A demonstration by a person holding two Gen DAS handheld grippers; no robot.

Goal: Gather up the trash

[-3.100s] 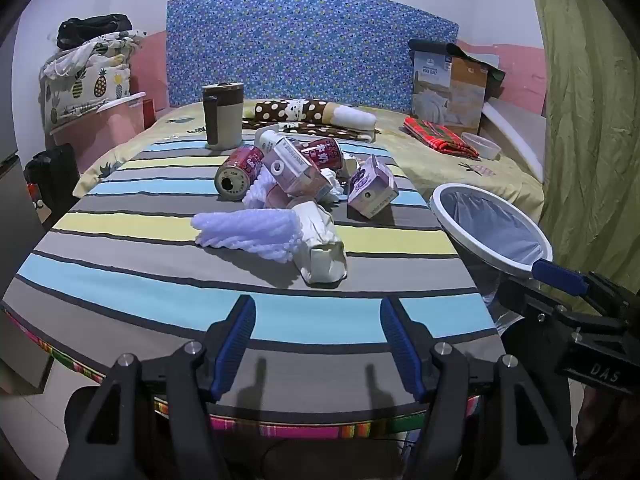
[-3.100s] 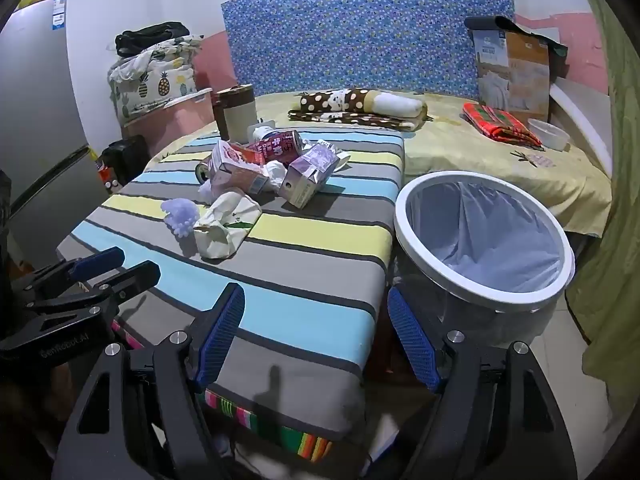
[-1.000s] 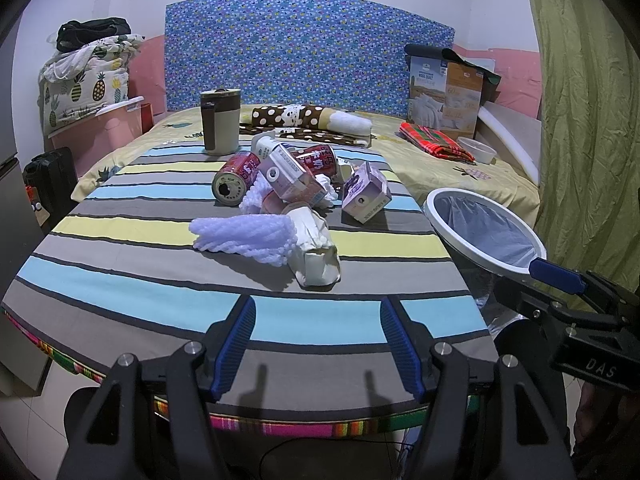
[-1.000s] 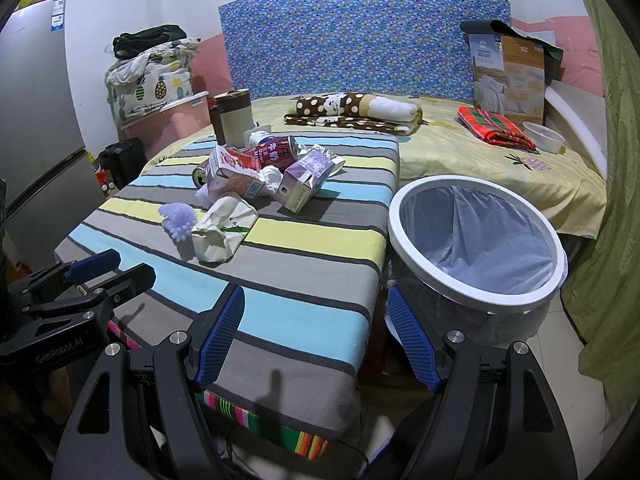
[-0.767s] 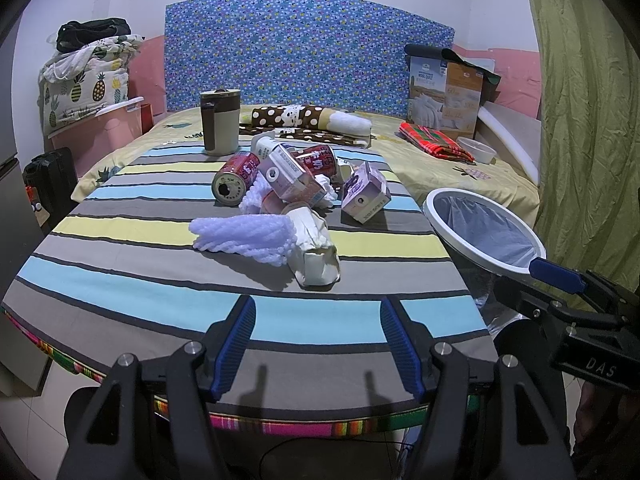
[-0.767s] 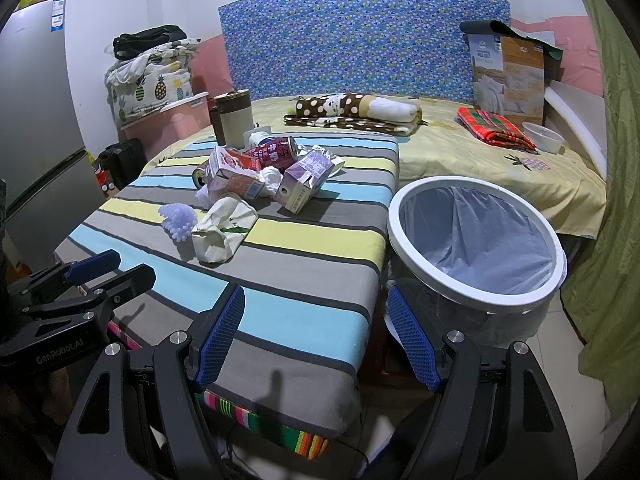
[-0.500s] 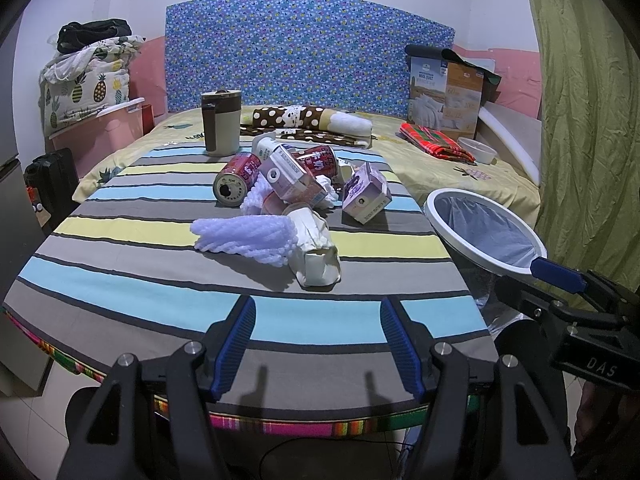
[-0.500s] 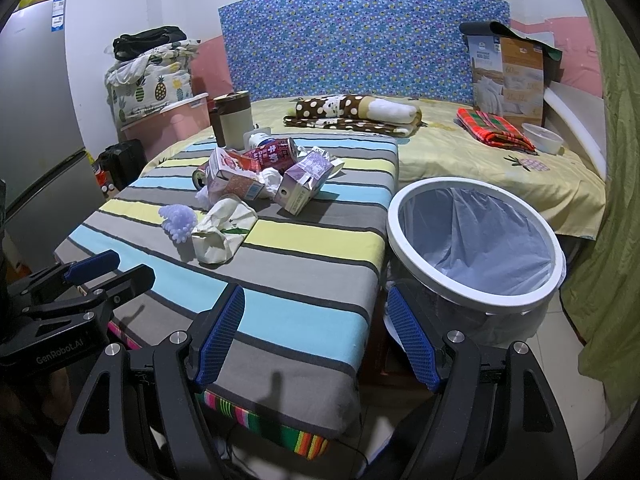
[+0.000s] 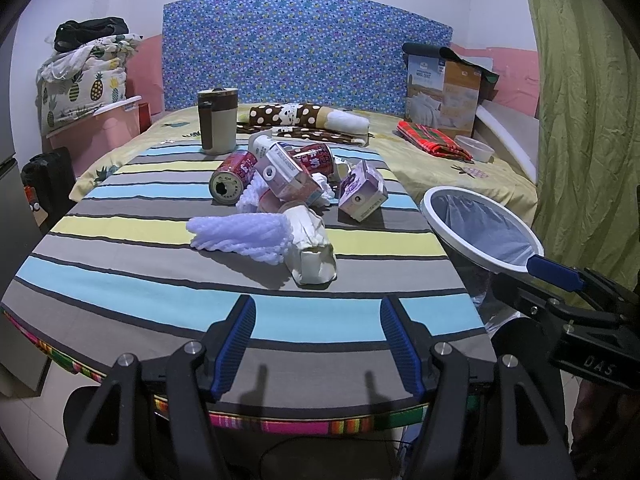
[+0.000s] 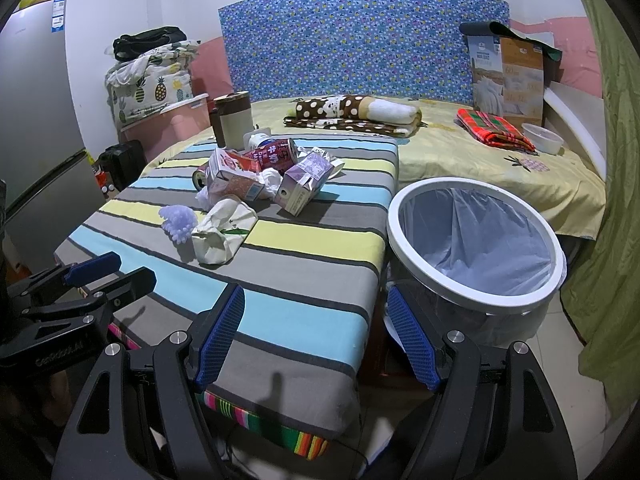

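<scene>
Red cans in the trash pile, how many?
2. One red can lies at the pile's left edge, open end toward the left camera. The other red can lies farther back behind the pink carton. More may be hidden underneath.

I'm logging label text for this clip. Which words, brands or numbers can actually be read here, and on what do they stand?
"DAS": on the right gripper body, seen from the left wrist.
"GenRobot.AI": on the left gripper body, seen from the right wrist.
"WOOL QUILT": on the bedding box, small and only just legible.
Print on the red cans, pink carton, purple carton and fridge stickers: too blurred to read.
</scene>
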